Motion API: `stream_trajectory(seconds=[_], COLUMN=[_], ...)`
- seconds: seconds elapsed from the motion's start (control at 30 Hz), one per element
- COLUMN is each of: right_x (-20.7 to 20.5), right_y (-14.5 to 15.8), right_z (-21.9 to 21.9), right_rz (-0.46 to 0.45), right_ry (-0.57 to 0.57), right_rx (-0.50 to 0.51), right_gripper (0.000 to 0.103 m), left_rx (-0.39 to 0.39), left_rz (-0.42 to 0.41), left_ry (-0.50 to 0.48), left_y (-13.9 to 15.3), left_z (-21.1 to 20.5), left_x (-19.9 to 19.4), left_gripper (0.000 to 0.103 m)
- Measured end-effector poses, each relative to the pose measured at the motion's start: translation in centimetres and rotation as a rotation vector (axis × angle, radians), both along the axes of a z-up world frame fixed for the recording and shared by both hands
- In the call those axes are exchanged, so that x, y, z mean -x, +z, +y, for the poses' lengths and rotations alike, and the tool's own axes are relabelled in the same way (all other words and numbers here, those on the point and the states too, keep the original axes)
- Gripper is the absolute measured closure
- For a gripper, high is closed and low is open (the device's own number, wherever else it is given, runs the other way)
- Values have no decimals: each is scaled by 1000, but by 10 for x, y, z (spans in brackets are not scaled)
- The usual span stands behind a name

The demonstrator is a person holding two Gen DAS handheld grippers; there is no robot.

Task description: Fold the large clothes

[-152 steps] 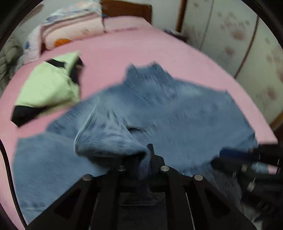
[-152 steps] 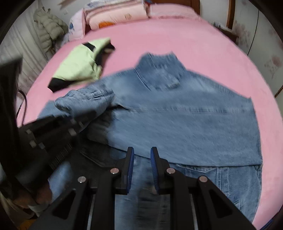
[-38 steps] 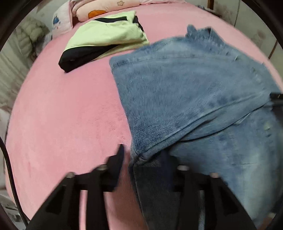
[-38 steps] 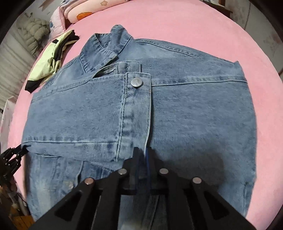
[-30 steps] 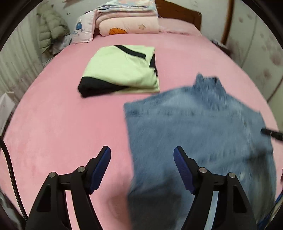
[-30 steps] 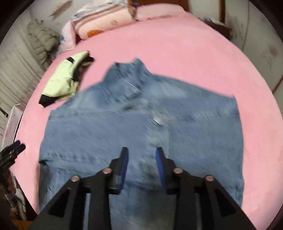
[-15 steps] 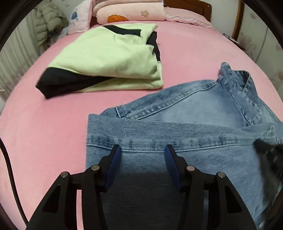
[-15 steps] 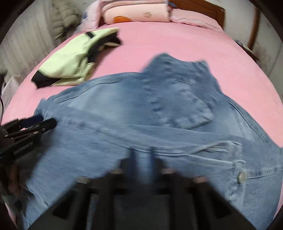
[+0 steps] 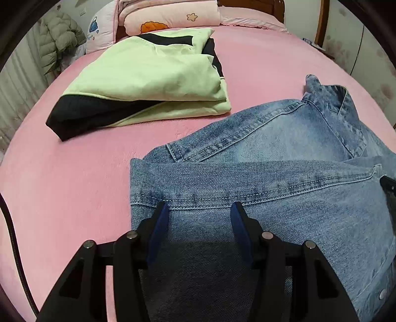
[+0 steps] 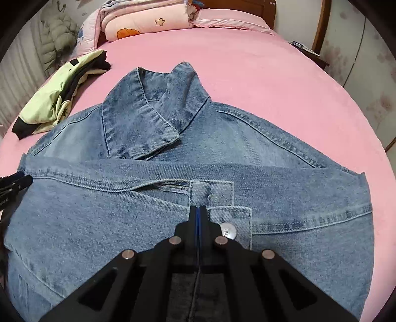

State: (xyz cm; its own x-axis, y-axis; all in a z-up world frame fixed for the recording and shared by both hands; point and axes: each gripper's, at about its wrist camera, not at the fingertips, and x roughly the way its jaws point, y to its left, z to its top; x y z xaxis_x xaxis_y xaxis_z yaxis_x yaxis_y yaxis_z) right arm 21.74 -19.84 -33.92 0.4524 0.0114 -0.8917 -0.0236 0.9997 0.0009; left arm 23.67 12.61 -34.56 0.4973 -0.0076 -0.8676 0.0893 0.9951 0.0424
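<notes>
Both claws dropped onto denim jacket (image 10: 272, 153), seemingly touching.

Pink bed (image 10: 259, 74) carries denim jacket (image 10: 222, 153), folded green-black garment (image 9: 148, 71) beside it, pink bedding stack (image 9: 170, 14) at headboard.

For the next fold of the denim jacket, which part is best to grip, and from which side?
Probably the near folded edge of the denim jacket, approached from above at its left corner and middle: the layers lie flat on the bed, and the stitched hem there gives a firm ridge to pinch.
</notes>
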Motion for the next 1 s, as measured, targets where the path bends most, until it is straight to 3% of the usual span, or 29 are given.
stream_trajectory(seconds=[0.17,0.33,0.47,0.7,0.83,1.0], right_x=[1,23,42,71,88,99], right_y=[18,56,71,41,22,23], right_z=[-2,10,34,59,41,8], right_rz=[36,-1,-13,44,62,49], right_ry=[-12,28,82,149,145,152], right_rx=[-29,-76,-124,-120,-76,-124], right_gripper=[100,99,82,78,77,76], left_rx=[-25,14,32,33,-12,-19], left_rz=[34,28,44,110,79,72], left_ry=[52,91,128,194,188,201], left_y=[21,56,66,37,30,36], left_z=[-3,-10,-23,-32,-31,-22], left_x=[2,24,50,98,113,125], left_gripper=[33,31,30,30,30,29])
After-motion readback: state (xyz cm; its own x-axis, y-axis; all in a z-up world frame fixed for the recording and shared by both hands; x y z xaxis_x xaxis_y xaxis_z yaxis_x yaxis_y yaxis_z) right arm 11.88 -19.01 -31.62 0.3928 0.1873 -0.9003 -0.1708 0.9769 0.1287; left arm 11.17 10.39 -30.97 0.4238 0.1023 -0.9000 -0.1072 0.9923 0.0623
